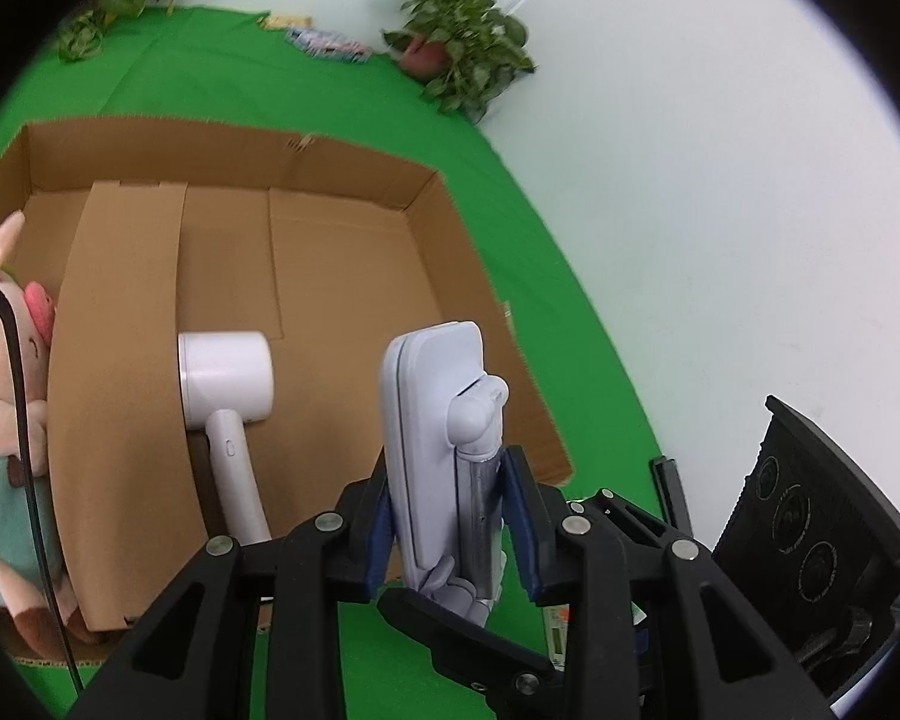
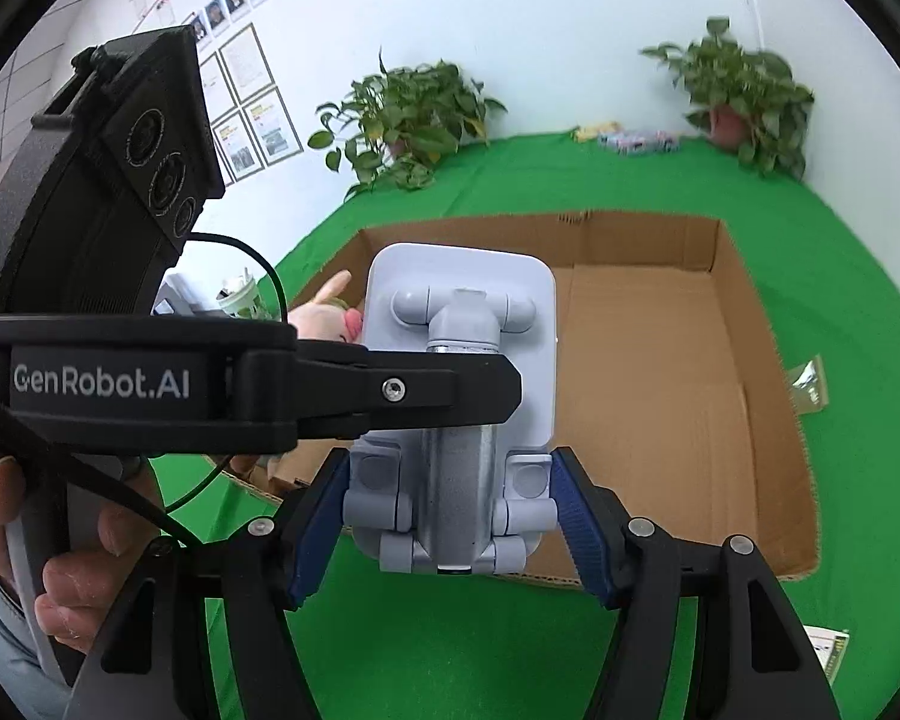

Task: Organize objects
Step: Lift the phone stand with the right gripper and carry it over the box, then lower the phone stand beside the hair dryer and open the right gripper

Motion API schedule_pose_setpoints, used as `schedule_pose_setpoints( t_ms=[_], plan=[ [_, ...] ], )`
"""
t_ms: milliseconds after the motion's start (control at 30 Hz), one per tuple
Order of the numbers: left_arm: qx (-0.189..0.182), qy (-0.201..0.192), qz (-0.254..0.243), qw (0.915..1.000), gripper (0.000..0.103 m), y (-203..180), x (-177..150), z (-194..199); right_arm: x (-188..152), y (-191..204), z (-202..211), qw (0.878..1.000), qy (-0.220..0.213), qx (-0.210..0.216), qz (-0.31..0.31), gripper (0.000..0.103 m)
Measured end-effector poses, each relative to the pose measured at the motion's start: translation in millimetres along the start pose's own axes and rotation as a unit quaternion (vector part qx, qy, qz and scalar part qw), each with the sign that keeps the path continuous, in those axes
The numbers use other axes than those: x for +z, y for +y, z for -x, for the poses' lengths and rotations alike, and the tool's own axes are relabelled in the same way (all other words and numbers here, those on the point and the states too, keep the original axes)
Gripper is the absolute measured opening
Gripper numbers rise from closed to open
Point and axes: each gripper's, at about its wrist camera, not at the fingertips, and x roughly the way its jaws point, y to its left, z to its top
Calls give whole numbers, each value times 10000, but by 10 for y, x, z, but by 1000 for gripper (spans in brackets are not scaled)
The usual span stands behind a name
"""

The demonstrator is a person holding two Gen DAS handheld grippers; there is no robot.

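A: Left wrist view first. What does the left gripper (image 1: 450,516) have?

B: It is clenched on the metal stem of a pale grey folding stand (image 1: 435,420), blue pads (image 1: 521,504) against either side. The stand is upright, edge-on, held above the near right part of the cardboard box (image 1: 354,168).

A: Contents of the box?

B: A white hair dryer (image 1: 228,387) lies at about 9 o'clock from the stand, head away from the camera, handle toward it. A plush pig (image 1: 6,396) sits at the far left edge, beyond a loose cardboard flap (image 1: 120,360). A potted plant (image 1: 456,42) stands at 12 o'clock on the green cloth (image 1: 540,276).

A: Right wrist view?

B: The right gripper (image 2: 450,528) grasps the same stand (image 2: 462,360) at its hinged foot, one blue pad (image 2: 582,528) on each side. The plate faces the camera, over the box's (image 2: 750,420) near left edge. The left gripper's (image 2: 510,387) black finger reaches in from 9 o'clock across the stem; a hand (image 2: 60,540) holds its handle at 8 o'clock.
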Motion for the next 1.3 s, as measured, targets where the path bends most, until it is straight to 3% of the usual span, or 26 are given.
schedule_pose_setpoints(
  t_ms=[367, 533, 633, 1000, 1300],
  plan=[
    [529, 764, 604, 9938, 33, 381, 22, -582, -106, -475, -734, 9932, 854, 484, -633, 63],
    [752, 986, 854, 9886, 34, 440, 85, -656, -135, -534, -868, 9911, 1047, 378, -724, 63],
    [971, 965, 856, 9869, 34, 443, 89, -600, -166, -560, -947, 9902, 1208, 158, -687, 63],
    [926, 713, 916, 9889, 34, 561, 51, -332, -229, -488, -1154, 9826, 1722, -550, -424, 63],
    [913, 465, 857, 9910, 34, 610, 16, -164, -176, -445, -1077, 9837, 1693, -285, -545, 64]
  ],
)
